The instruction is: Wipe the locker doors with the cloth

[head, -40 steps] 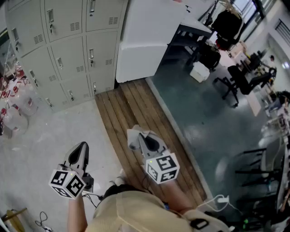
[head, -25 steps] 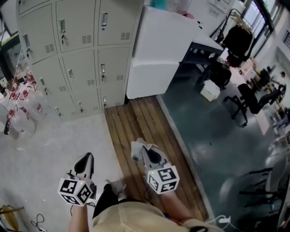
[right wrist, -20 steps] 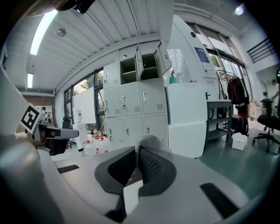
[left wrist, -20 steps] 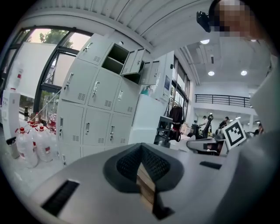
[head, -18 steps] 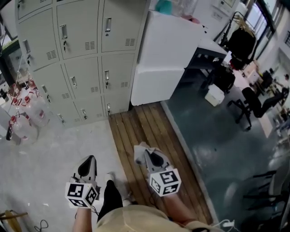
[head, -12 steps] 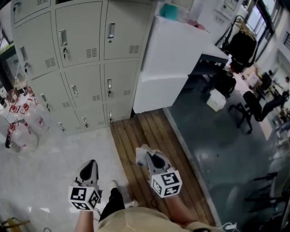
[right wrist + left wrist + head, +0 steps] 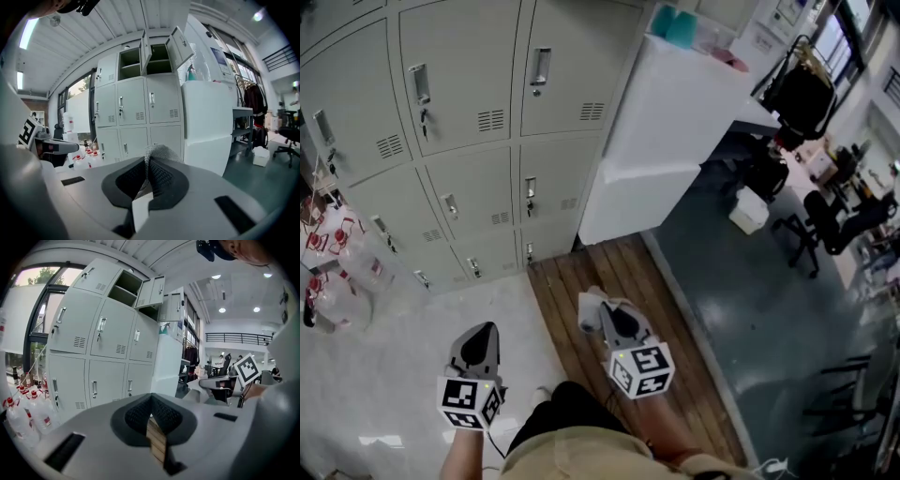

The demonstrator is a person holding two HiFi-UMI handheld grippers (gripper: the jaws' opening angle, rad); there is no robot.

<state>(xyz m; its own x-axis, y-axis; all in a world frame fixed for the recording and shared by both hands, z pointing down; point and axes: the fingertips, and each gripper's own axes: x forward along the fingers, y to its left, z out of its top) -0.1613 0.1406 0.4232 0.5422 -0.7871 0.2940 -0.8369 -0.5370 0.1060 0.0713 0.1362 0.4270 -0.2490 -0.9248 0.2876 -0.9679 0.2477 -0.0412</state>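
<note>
Head view has both tongs low in front of me, well apart from the bank of pale grey metal locker doors (image 7: 478,112). My right tongs (image 7: 602,307) hang over the strip of brown wooden floor planks (image 7: 581,272), clenched on the crumpled whitish mesh cloth (image 7: 587,309). In the right gripper view the cloth (image 7: 158,152) bulges up out of the closed tips of the right tongs (image 7: 149,169), and two top locker doors (image 7: 161,47) stand swung open. My left tongs (image 7: 483,330) are over the pale speckled floor (image 7: 384,394). In the left gripper view the left tongs (image 7: 151,404) are clenched on nothing.

Floor between the tongs and the lockers is open. A tall white box-shaped cabinet (image 7: 675,131) butts against the lockers' right edge, and clear plastic bottles with red caps (image 7: 328,281) crowd their lower left corner. Right of the planks runs dark teal floor (image 7: 741,281).
</note>
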